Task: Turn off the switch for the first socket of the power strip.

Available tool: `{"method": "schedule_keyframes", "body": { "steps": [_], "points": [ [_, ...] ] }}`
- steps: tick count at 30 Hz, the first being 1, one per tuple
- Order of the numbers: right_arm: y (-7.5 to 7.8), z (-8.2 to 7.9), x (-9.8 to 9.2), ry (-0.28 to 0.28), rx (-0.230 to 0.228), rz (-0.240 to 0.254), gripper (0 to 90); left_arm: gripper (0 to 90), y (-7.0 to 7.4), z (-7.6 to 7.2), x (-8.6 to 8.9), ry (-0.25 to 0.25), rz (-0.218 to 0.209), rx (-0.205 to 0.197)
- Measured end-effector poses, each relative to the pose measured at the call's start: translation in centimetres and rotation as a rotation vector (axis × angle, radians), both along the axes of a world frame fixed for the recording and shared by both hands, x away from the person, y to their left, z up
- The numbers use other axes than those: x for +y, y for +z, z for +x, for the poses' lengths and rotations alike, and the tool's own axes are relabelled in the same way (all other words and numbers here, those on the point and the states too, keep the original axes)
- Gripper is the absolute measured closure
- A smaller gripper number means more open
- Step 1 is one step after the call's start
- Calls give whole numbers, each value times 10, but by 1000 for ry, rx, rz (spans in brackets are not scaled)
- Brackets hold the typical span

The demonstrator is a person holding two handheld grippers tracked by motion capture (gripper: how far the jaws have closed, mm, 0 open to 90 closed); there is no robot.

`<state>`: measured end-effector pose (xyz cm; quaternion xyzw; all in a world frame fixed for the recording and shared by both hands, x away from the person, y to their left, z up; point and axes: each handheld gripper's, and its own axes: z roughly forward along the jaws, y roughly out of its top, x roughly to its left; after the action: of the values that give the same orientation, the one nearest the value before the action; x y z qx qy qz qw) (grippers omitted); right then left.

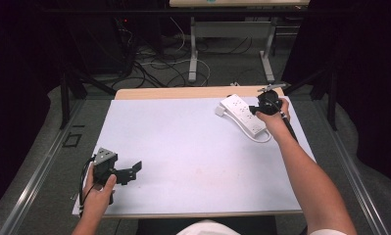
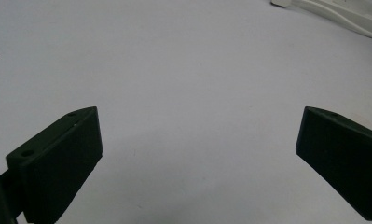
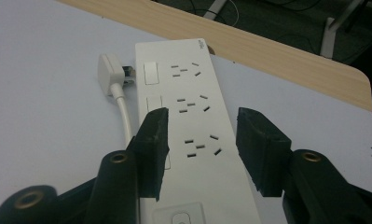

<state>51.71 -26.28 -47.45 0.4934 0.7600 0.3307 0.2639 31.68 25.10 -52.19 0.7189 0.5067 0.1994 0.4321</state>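
The long white plastic power strip [image 3: 193, 135] lies at the table's far right corner on the white sheet [image 1: 183, 147], its white plug [image 3: 110, 72] beside one end. The right gripper [image 3: 202, 140] straddles the strip; both pads flank its long edges, contact not discernible. The left gripper [image 2: 197, 154] is wide open, empty, well apart.

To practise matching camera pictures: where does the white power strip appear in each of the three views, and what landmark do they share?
High view: the white power strip lies far right on the table, under the right gripper.
Left gripper view: its edge crosses the top right corner.
Right gripper view: centre, running between the fingers.
Shared landmark: the white table sheet.
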Motion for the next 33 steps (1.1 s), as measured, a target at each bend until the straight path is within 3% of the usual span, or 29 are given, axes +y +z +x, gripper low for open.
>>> {"method": "schedule_keyframes", "body": {
  "steps": [7, 13, 25, 31, 33],
  "points": [
    [-4, 3, 1, 3, 1, 0, 617, 1, 0, 0, 0, 1, 0, 2],
    [-11, 9, 2, 11, 24, 46, 730, 1, 0, 0, 0, -3, 5, 1],
    [-22, 17, -2, 3, 51, 69, 896, 1, -1, 0, 0, -2, 1, 6],
    [-28, 20, -2, 0, 80, 76, 900, 1, -1, 0, 0, -1, 2, 8],
    [-30, 22, -2, 12, 70, 64, 900, 1, -1, 0, 0, -1, 1, 7]
  ]
}}
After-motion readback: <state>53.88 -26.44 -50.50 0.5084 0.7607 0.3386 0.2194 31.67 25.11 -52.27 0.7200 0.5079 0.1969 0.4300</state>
